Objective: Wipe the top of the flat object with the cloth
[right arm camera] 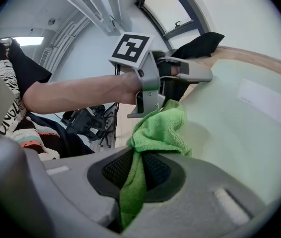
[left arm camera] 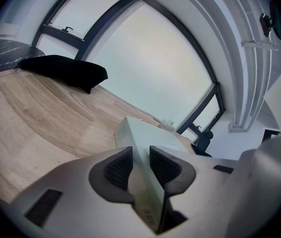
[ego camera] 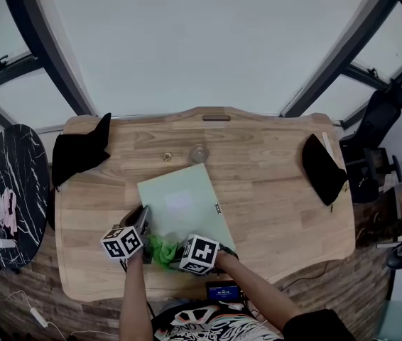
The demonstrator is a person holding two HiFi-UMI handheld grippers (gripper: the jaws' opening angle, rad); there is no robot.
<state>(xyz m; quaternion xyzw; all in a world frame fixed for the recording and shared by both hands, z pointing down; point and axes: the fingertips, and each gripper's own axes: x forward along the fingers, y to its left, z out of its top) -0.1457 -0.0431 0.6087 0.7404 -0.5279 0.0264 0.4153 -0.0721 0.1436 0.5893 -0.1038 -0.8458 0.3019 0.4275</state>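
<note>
flat object (ego camera: 199,222): pale green slab with a paler rectangular patch on its top face. It lies askew on the near-middle part of the wooden table (ego camera: 279,204).
cloth (right arm camera: 161,125): bright green and bunched, resting on the slab's near end.
right gripper (right arm camera: 136,168): jaws almost together, pinching a fold of the cloth. The rest of the cloth spills forward onto the slab.
left gripper (left arm camera: 140,163): jaws partly apart and clamped on the slab's near-left edge, one pad on each side.
gripper spacing: close together at the table's near edge, with the cloth between them.
beyond the slab: small clear round item (ego camera: 199,153) and small ring-like piece (ego camera: 166,157); too small to identify.
table ends: black bundle (ego camera: 79,153) at the left, second black bundle (ego camera: 323,168) at the right.
off the table: round black marbled side table (ego camera: 9,190) at the left.
</note>
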